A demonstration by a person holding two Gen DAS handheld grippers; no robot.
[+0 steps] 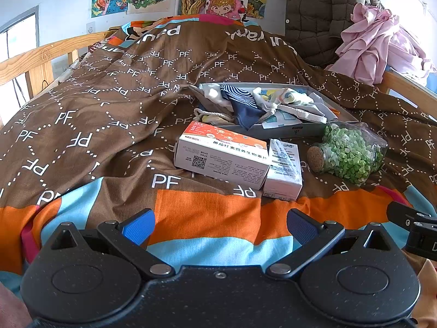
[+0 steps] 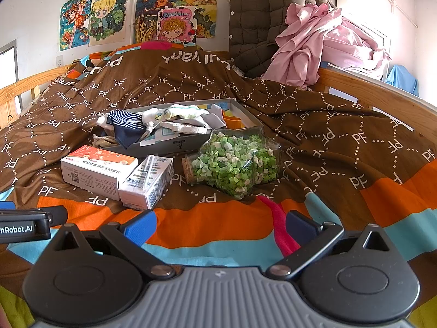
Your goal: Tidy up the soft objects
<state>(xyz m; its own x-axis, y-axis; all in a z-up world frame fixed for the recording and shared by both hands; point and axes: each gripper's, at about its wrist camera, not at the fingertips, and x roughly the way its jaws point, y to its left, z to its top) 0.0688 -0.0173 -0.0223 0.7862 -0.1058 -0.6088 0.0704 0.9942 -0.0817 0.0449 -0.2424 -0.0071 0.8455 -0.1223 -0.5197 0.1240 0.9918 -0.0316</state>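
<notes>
Ahead of both sets of jaws, on the bed: a shallow grey tray heaped with soft objects, small garments, a navy striped piece, pale printed cloth, a drawstring cord trailing over the near-left rim. All soft stuff sits in or spills over that tray, well apart from either gripper.

Left gripper: jaws spread wide, nothing between them, low over the orange-and-blue band of the quilt. Blue fingertips clear of the fabric as far as I can tell.

Right gripper: same, jaws wide apart, empty, over the orange stripe. A pink strip of the quilt print runs under its right finger.

Between jaws and tray, from the left wrist view:
- orange-topped white box, straight ahead, lying flat, QR code on the near face
- smaller white box, touching the first one's right end, ahead-right
- star-shaped glass jar on its side, cork stopper pointing left, full of green and white bits, further right, just in front of the tray's near-right corner

From the right wrist view both boxes sit ahead-left, jar dead ahead.

Beyond the tray: quilt humps up toward the wall with cartoon posters. Far right, a quilted olive jacket and a crumpled pink cloth piled by the wooden bed rail. Each gripper's edge shows in the other's view, side by side.
</notes>
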